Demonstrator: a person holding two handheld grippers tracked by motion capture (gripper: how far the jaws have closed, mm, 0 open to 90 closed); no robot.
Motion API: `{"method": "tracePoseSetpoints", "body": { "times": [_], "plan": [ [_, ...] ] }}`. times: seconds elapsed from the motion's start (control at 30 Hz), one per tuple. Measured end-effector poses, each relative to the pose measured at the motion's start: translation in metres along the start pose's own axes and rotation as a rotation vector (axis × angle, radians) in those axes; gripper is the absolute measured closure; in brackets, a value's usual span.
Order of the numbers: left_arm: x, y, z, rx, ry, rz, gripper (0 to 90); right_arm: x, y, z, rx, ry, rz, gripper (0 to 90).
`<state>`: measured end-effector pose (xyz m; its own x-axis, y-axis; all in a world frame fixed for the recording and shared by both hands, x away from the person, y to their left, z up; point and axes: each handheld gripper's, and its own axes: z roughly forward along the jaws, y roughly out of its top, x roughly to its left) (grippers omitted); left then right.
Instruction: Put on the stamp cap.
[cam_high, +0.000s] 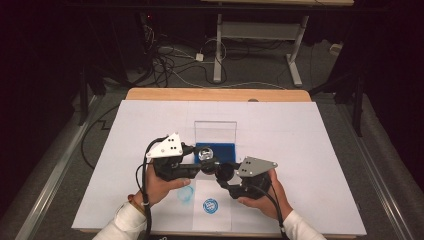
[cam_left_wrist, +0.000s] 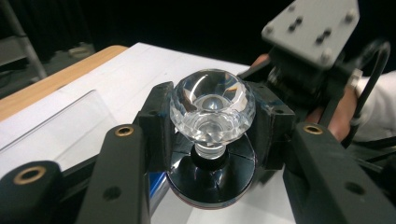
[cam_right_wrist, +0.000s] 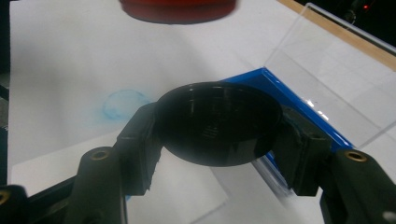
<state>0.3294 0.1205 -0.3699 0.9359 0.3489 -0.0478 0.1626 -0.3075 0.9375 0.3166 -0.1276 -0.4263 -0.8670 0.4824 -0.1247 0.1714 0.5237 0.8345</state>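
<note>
I have the left gripper (cam_left_wrist: 212, 140) clamped on the faceted crystal knob (cam_left_wrist: 212, 109) and the right gripper (cam_right_wrist: 219, 154) clamped on its black base (cam_right_wrist: 218, 123), near the tabletop's front edge; next, seat them squarely together

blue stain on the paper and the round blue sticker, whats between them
Nothing: in the high view, bare white paper separates the faint blue stain from the round blue sticker.
</note>
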Motion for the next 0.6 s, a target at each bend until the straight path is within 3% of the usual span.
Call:
{"method": "tracePoseSetpoints", "body": {
  "times": [0.13, 0.37, 0.6],
  "plan": [
    [0.000, -0.003, 0.011, -0.007, -0.032, -0.004, 54.5, 0.005, 0.002, 0.004, -0.011, 0.011, 0.002, 38.6],
    [-0.001, -0.007, 0.018, -0.005, -0.040, -0.008, 54.4, 0.004, 0.003, 0.001, -0.064, 0.014, 0.032, 38.6],
    [-0.002, -0.009, 0.022, -0.042, -0.053, -0.006, 54.4, 0.003, 0.002, -0.004, -0.109, 0.024, 0.072, 38.6]
  ]
}}
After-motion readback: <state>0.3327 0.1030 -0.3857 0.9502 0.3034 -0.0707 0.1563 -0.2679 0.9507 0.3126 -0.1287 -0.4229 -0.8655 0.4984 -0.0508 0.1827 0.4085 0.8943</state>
